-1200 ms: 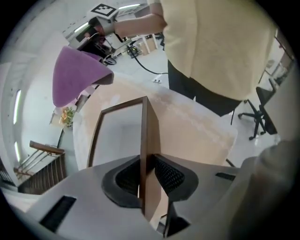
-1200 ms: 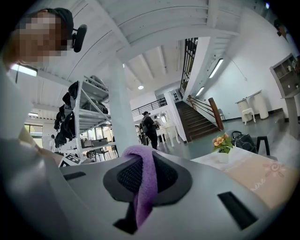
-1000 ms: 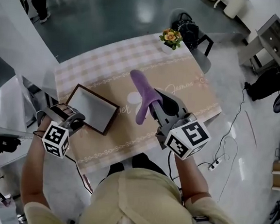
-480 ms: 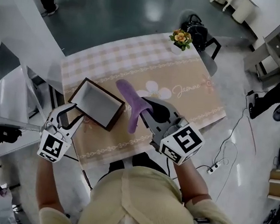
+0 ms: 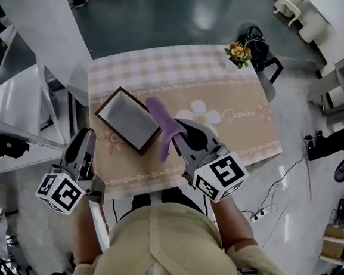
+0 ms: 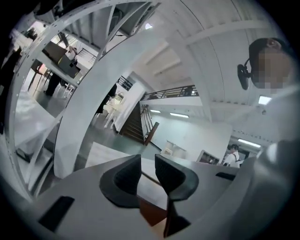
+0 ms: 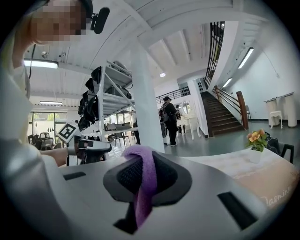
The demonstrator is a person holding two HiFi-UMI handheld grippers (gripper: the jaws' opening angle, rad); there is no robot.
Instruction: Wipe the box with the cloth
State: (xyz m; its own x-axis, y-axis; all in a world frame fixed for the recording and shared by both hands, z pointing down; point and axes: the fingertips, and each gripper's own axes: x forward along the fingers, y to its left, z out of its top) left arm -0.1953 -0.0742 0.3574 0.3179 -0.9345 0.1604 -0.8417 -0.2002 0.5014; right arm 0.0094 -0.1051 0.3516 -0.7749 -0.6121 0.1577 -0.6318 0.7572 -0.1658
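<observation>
Right tool (image 5: 177,135) clamped on the purple cloth (image 5: 156,111), poised at 4 o'clock of the box (image 5: 128,119) on the tabletop (image 5: 232,133), evidently ready to wipe; left tool (image 5: 83,138), held clear at the box's 7 o'clock, empty, jaws just closed to a narrow gap

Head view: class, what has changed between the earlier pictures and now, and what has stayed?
The left hand-held gripper let go of the box, drew back and rolled over, its jaws just closing on nothing. The right hand-held gripper carried the purple cloth left to the box. Its grip stayed.
</observation>
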